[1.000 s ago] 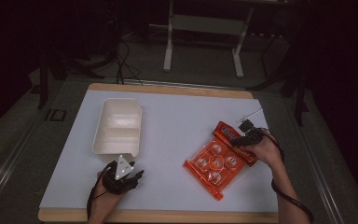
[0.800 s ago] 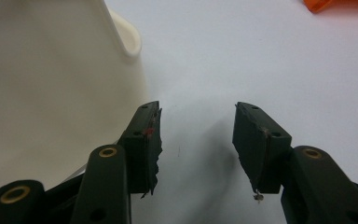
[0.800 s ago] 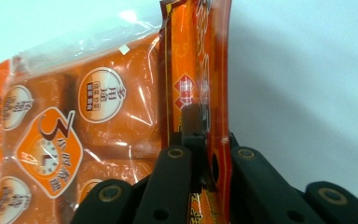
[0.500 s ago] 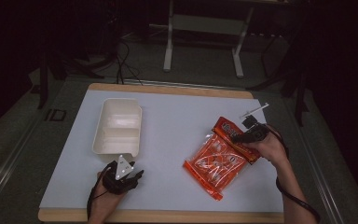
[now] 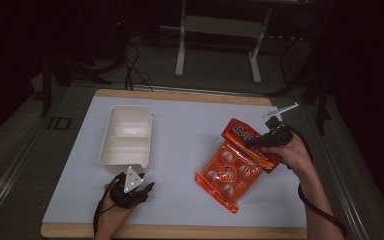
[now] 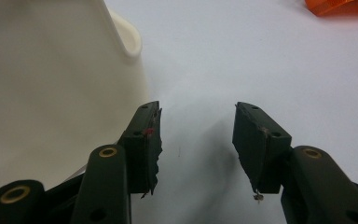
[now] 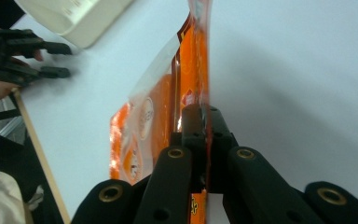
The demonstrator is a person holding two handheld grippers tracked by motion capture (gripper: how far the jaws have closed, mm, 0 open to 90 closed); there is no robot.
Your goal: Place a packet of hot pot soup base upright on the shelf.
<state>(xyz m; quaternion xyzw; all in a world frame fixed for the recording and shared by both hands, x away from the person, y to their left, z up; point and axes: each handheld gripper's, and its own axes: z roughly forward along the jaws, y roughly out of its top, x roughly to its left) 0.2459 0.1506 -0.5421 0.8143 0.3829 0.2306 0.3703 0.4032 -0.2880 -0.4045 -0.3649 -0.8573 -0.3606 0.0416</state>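
An orange snack bag (image 5: pixel 232 167) with round pieces inside lies on the right half of the table, its far end lifted. My right gripper (image 5: pixel 252 141) is shut on that top edge, and in the right gripper view the jaws pinch the orange bag (image 7: pixel 193 84) edge-on. A cream two-compartment tray (image 5: pixel 126 135) stands on the left half. My left gripper (image 5: pixel 147 187) rests just below the tray's near end, jaws open and nothing between them. In the left gripper view the open left gripper (image 6: pixel 196 140) points over bare table, with the tray wall (image 6: pixel 51 79) at its left.
The white table mat (image 5: pixel 180 130) has a wooden border (image 5: pixel 180 96) along its far edge and a near edge close to both hands. A metal stand (image 5: pixel 220 30) and cables sit on the dark floor beyond the table.
My right gripper has risen and drawn back with the bag's top edge, tilting the bag's far end up off the table. The left gripper has stayed put.
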